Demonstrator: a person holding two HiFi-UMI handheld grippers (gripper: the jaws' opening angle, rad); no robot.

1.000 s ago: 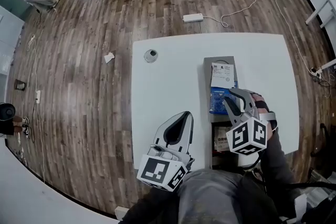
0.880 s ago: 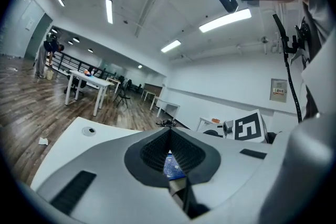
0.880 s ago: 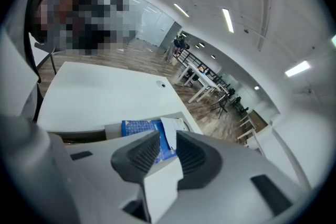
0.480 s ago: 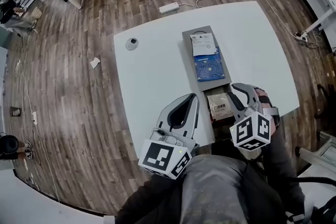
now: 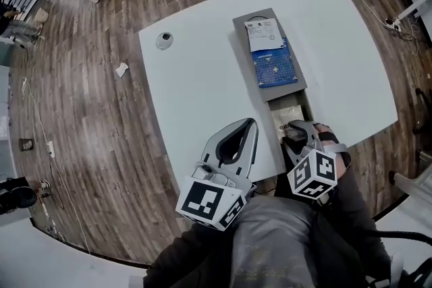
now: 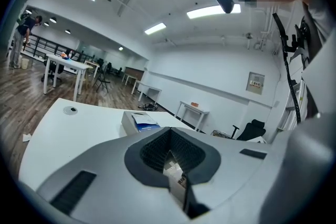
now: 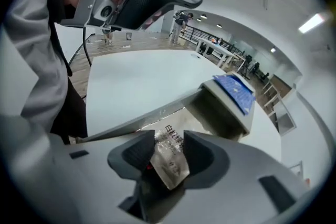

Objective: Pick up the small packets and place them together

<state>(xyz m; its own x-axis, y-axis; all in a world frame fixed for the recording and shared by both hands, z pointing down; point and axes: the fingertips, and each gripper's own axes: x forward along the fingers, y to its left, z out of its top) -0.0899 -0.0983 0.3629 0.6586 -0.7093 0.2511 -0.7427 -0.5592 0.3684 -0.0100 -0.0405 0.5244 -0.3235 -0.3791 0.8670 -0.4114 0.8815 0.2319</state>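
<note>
Right gripper (image 5: pixel 297 130): jaws just opened, standing apart; silver packet (image 7: pixel 170 162) loose between them, in end compartment of grey tray (image 5: pixel 237 27) at desk (image 5: pixel 196 84) near edge. Likely release: withdraw straight up, no snagging. Left gripper (image 5: pixel 248 125): clamped on second packet (image 6: pixel 177 178), next in.

Bright, even light comes from long ceiling strips (image 6: pixel 212 10), leaving the white table (image 5: pixel 202 84) pale with glare and only soft shadows. All 3 views bow hard at the edges, and both gripper views fade to black in the corners. Close to the lens the silver packet (image 7: pixel 170 162) glints and looks soft.
</note>
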